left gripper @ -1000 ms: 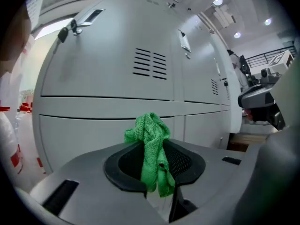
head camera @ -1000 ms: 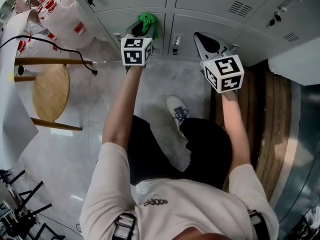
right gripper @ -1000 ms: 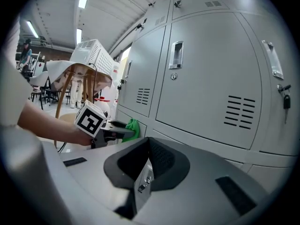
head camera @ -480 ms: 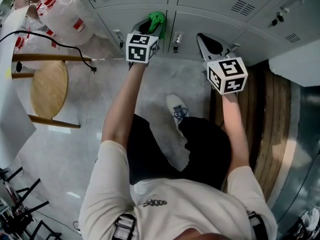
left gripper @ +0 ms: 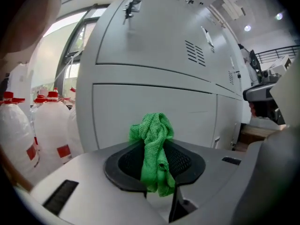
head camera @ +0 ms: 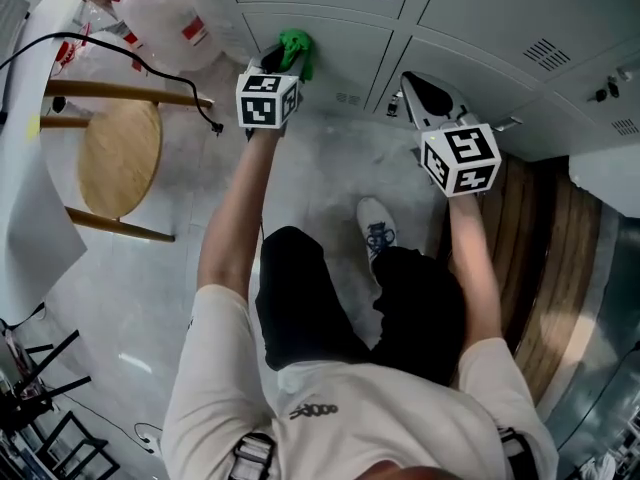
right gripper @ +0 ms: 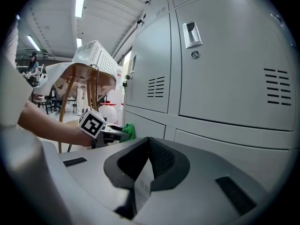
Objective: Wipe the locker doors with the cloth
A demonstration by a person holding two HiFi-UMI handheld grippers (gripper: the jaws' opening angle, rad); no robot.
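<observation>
My left gripper is reached out to the bottom row of the grey lockers; in its own view the left gripper has its jaws pinched on a crumpled green cloth, which bunches up above the pads and hangs a little below them; from the head view the green cloth sits at the upper left part of a lower locker door, though I cannot tell whether it presses on the metal; the same door fills the background of the left gripper view as a plain grey panel.

My right gripper is held off to the right, near the seam between two lower doors, just beside a small latch; in its own view the right gripper has its jaws pressed together with nothing between them; beyond it I see the green cloth at the far door, a vent, and a door handle.

On the floor to the left stand a round wooden stool, a black cable and white jugs with red labels; a white shoe is planted between my arms.
</observation>
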